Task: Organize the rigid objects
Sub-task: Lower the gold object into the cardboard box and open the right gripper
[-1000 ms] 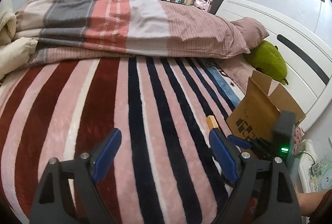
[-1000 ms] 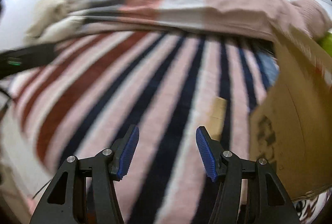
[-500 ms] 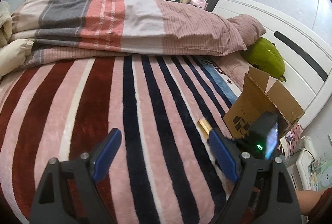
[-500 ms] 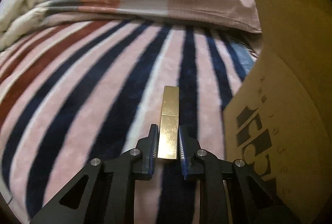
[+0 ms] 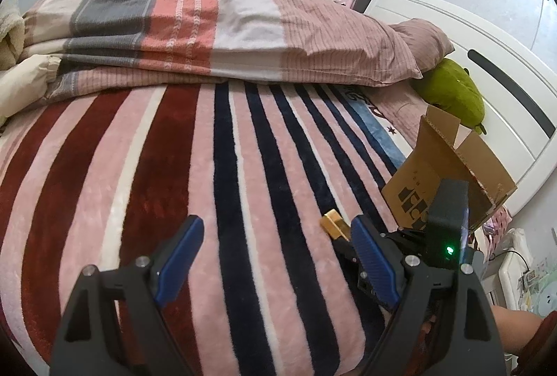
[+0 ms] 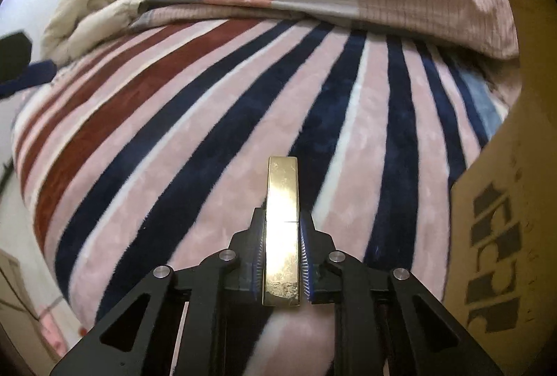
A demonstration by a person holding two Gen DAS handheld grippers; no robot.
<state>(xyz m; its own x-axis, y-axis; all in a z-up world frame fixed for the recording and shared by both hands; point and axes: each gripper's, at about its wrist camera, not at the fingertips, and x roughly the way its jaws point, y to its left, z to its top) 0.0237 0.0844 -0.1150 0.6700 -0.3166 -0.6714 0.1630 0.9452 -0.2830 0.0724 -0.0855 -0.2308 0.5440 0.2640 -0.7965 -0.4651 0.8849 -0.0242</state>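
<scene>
right tongs (image 6: 281, 257) clamping gold bar (image 6: 282, 222), cardboard box (image 6: 504, 219) just right

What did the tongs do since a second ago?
The right tongs came down over the gold bar on the striped blanket and closed on it. The left tongs stayed open and empty, and the cardboard box stayed put.

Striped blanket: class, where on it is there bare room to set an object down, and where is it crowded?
Free: the striped blanket between the folded quilt and the open left gripper. Crowded: the right side, where the cardboard box stands beside the right gripper, shut on the gold bar.
</scene>
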